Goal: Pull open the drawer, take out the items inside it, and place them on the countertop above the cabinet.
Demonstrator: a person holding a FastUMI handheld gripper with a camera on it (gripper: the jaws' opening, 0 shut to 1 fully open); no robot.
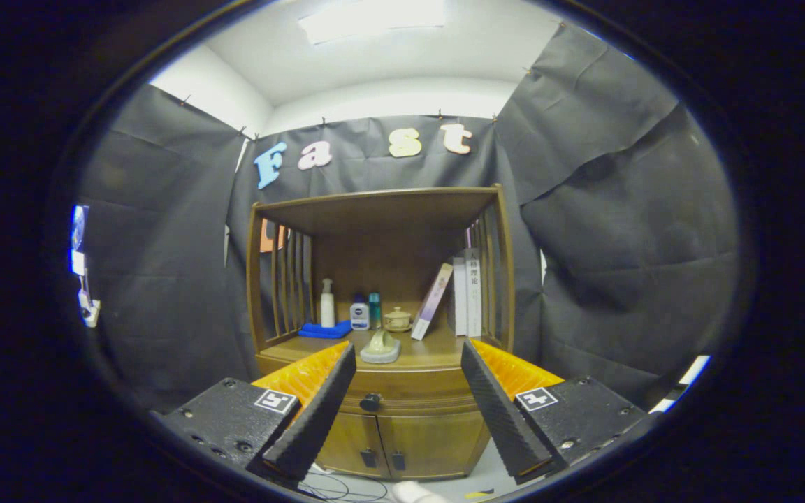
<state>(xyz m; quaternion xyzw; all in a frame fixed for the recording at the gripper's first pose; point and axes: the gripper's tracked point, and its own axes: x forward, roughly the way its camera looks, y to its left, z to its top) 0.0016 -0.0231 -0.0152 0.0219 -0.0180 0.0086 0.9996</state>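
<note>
Between & beyond wide-spread, empty fingers (408, 405): drawer (402, 391) w/ knob (370, 402), shut, under cabinet (381, 279) countertop (437, 349).

The wooden cabinet with slatted sides (381, 391) is warm brown and its round drawer knob (370, 402) is dark. On its countertop lie a folded blue cloth (324, 330), a white pump bottle (327, 304), a teal bottle (374, 310) and a pale green ceramic piece (381, 347).
</note>
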